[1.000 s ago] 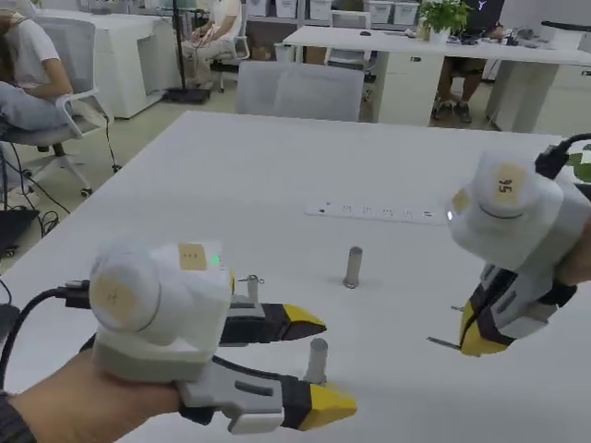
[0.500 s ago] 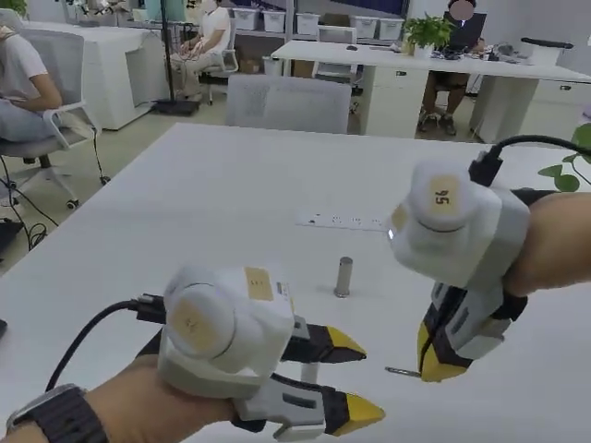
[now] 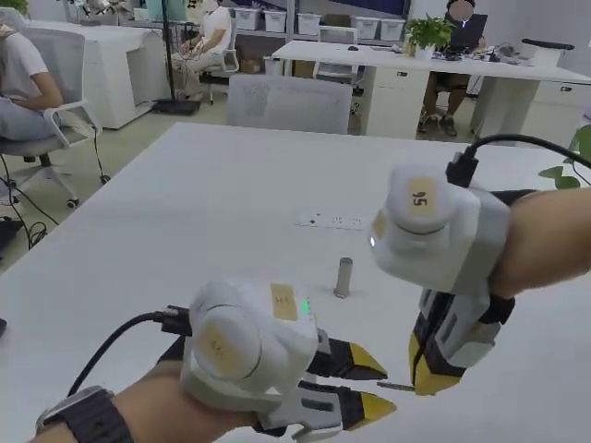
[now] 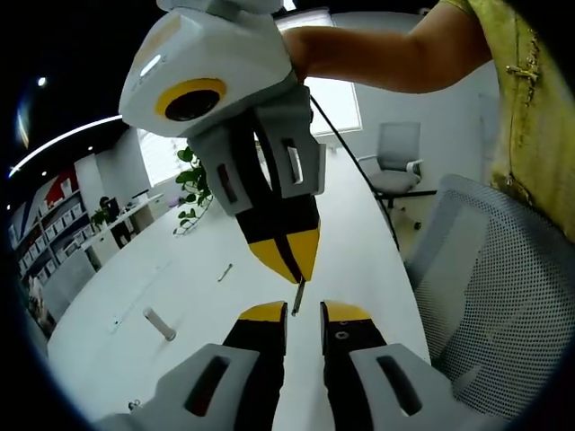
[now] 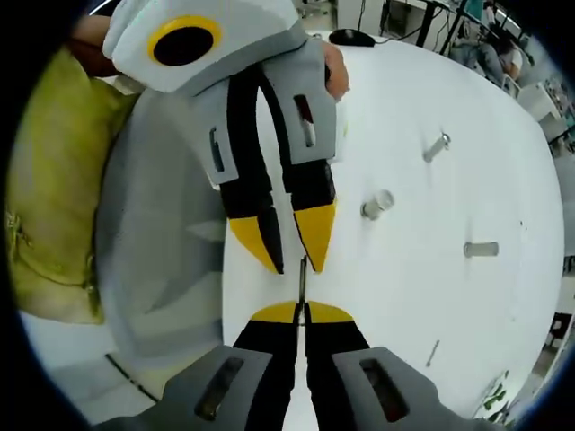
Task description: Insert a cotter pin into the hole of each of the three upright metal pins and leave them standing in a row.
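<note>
Cotter pin (image 5: 302, 278) half-hidden in R tongs (image 5: 302, 312)

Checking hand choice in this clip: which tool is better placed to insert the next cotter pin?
Right. The right tool is shut on a cotter pin; the left tool is open, gripping nothing.

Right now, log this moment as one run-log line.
right gripper: shut on cotter pin | left gripper: open, tips flanking cotter pin's free end | metal pin: upright on table, beyond both grippers

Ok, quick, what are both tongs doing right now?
Left tongs: open, gripping nothing.
Right tongs: closed on a thin grey metal cotter pin.
</note>
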